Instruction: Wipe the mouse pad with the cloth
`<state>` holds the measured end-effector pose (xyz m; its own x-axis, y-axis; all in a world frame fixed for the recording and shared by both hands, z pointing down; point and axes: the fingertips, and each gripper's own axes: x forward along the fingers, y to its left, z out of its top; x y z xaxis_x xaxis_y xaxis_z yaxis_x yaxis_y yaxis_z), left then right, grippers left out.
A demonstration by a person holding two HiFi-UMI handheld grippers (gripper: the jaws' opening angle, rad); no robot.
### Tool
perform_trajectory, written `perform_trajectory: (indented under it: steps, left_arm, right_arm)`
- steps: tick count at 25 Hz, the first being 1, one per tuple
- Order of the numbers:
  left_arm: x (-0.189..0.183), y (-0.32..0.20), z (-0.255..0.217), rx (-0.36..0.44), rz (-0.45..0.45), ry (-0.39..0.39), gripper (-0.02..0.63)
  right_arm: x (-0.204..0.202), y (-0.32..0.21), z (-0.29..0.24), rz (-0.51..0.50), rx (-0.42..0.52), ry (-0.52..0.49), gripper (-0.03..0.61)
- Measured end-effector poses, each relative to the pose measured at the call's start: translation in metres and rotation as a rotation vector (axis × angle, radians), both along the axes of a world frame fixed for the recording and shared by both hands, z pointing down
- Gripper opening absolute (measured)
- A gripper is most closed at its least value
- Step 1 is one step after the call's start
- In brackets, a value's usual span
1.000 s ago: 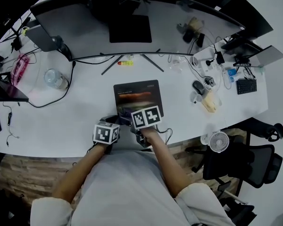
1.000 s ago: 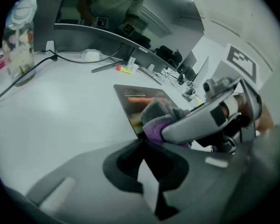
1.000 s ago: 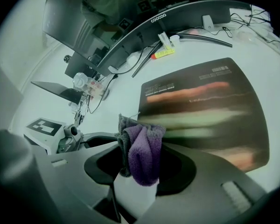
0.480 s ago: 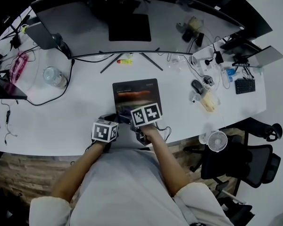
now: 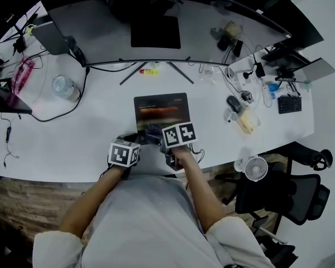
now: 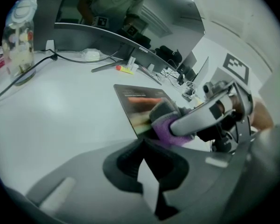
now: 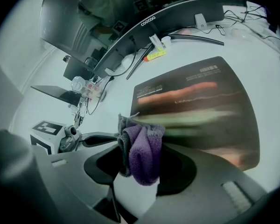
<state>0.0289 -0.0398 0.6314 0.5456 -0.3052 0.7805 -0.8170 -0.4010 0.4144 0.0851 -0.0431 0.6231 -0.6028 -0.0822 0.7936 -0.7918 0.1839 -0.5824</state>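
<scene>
Mouse pad [image 5: 161, 109] lies flat on the white desk [image 5: 89, 141], in front of the curved monitor [image 5: 156, 4]. My right gripper [image 7: 140, 169] is clamped on the purple-grey cloth [image 7: 143, 149], which is at the pad's near edge. My left gripper [image 6: 142, 146] sits just beside it, jaws together on nothing.
</scene>
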Motion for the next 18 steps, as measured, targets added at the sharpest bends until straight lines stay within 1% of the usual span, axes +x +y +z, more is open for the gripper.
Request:
perform_trajectory:
  steps: [14, 18]
  left_arm:
    - [0.000, 0.001, 0.000, 0.011, 0.016, -0.012, 0.000]
    - [0.001, 0.000, 0.000, 0.002, 0.004, -0.001, 0.000]
  right_arm:
    - [0.035, -0.001, 0.001, 0.036, -0.014, 0.006, 0.210]
    - [0.047, -0.002, 0.001, 0.040, -0.018, 0.014, 0.210]
